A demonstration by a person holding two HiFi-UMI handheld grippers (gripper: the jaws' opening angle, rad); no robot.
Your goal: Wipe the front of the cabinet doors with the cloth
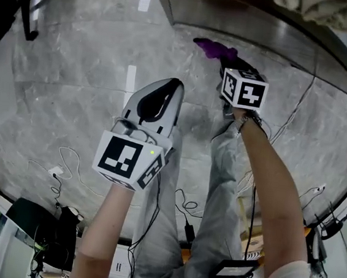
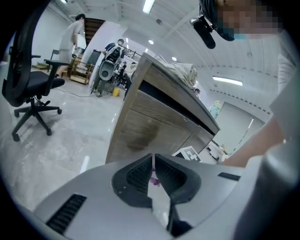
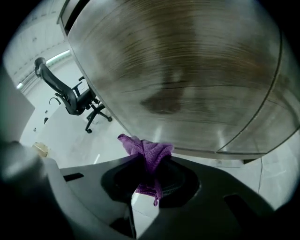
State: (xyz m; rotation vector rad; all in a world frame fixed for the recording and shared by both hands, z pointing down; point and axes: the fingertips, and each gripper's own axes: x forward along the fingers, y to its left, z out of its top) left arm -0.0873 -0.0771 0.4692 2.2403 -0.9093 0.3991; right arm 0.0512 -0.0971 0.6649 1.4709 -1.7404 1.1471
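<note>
Cloth (image 3: 149,151) clamped in your right gripper (image 3: 146,165), near the cabinet door (image 3: 187,79); left gripper (image 2: 153,176) pinched empty; grey floor (image 1: 66,99) below.

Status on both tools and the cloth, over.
Right tool shut on purple cloth, near cabinet door, contact unclear. Left tool shut, empty, off the door. Nothing seen between cloth and door.

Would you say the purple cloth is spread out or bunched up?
Bunched up: the purple cloth sits crumpled in a wad between the right gripper's fingers.
</note>
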